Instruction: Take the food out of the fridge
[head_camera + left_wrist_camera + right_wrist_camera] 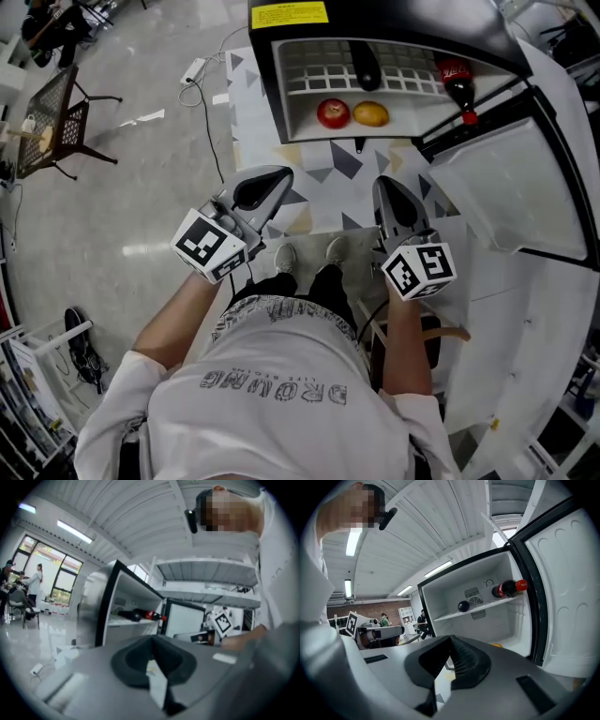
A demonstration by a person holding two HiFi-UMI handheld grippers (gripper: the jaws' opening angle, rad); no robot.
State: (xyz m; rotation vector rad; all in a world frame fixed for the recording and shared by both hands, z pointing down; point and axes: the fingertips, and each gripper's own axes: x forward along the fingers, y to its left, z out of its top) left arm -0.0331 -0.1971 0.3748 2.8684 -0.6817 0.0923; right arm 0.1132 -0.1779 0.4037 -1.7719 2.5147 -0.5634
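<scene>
both shut and empty, right claw (392, 187) looks a bit nearer than left claw (270, 180): apple (333, 112) and yellow fruit (371, 113) sit side by side low in the open fridge (267, 94) dead ahead, bottle (457, 84) lying on the shelf above, off right.

Open lab hall, metal racking (206, 569), distant people (33, 581), fridge (265, 84)

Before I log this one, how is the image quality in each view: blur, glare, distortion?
Head view: sharp and evenly lit, apple and orange crisp, a pale sheen on the floor. Left gripper view: soft all over, bottle smeared, windows bright, dark fisheye corners. Right gripper view: sharper, bottle clear, fridge door bowed by the lens.
</scene>
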